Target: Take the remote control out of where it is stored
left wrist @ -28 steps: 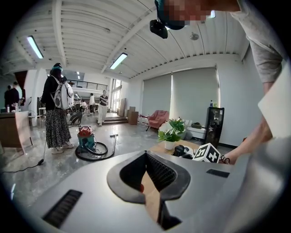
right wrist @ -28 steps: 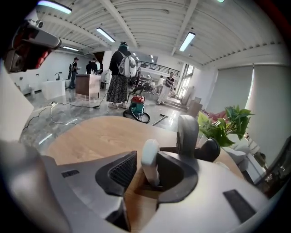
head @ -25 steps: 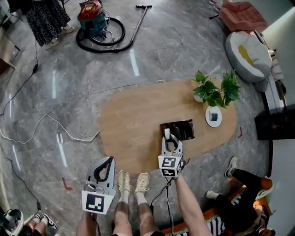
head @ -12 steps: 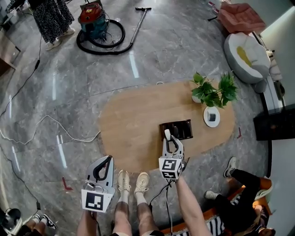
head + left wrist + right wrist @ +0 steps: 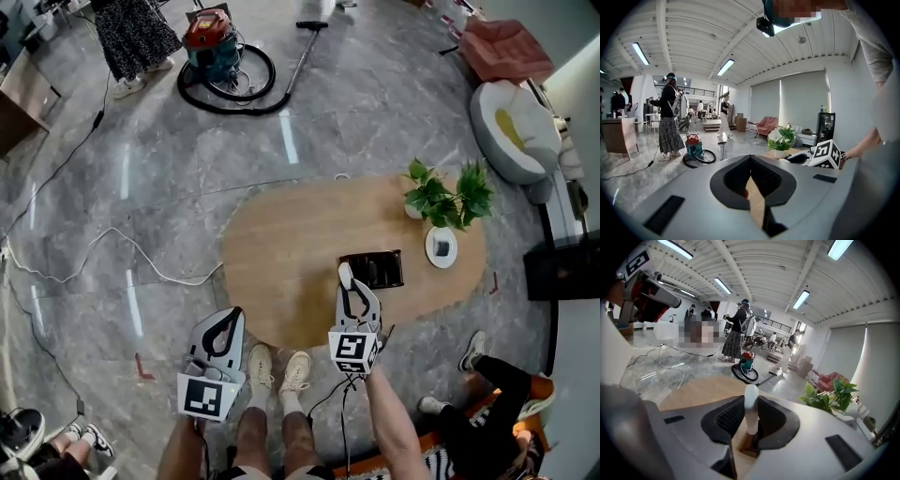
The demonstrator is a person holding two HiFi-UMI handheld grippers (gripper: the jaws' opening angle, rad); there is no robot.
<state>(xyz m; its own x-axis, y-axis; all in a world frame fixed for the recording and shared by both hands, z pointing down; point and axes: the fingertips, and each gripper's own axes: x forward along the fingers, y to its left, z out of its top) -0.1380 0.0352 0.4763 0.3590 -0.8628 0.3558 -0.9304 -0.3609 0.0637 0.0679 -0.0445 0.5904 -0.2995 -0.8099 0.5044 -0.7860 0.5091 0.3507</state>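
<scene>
One white remote (image 5: 751,411) clamped in right gripper (image 5: 349,286) jaws, holder (image 5: 380,270) nearby

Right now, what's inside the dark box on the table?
The dark box shows only dark, indistinct shapes. Its near-left corner is covered by the right gripper, which holds the white remote.
</scene>
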